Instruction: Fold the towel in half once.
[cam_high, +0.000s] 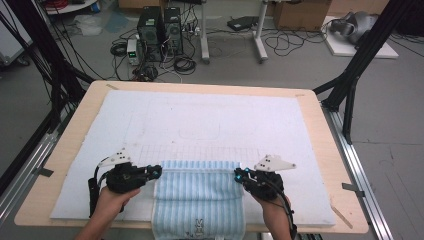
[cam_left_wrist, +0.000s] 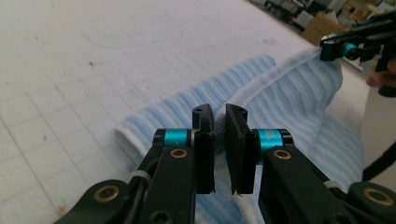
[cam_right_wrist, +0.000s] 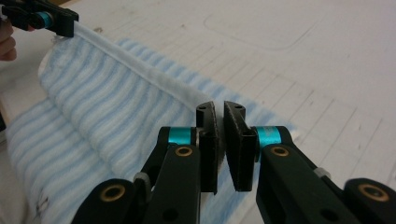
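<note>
A blue-and-white striped towel (cam_high: 198, 195) lies at the near edge of the table (cam_high: 320, 125), on the white mat (cam_high: 210, 125), with its near end hanging a little over the table's edge. The left gripper (cam_high: 156, 171) holds the towel's far left corner and the right gripper (cam_high: 239, 174) holds its far right corner. In each gripper view the jaws stand nearly together with only a thin gap, and the white hem of the towel seems to be pinched between them, though the cloth inside the gap is hard to make out.

The work looks like folding the towel. In the left gripper view the towel (cam_left_wrist: 299, 93) already lies doubled, one layer over another, with the hem stretched across to the other gripper. So one fold appears to be under way or just laid, and the far edge is lifted slightly rather than flat. What is left, as I judge it, is to set this edge down squarely, let go, and perhaps fold again.
</note>
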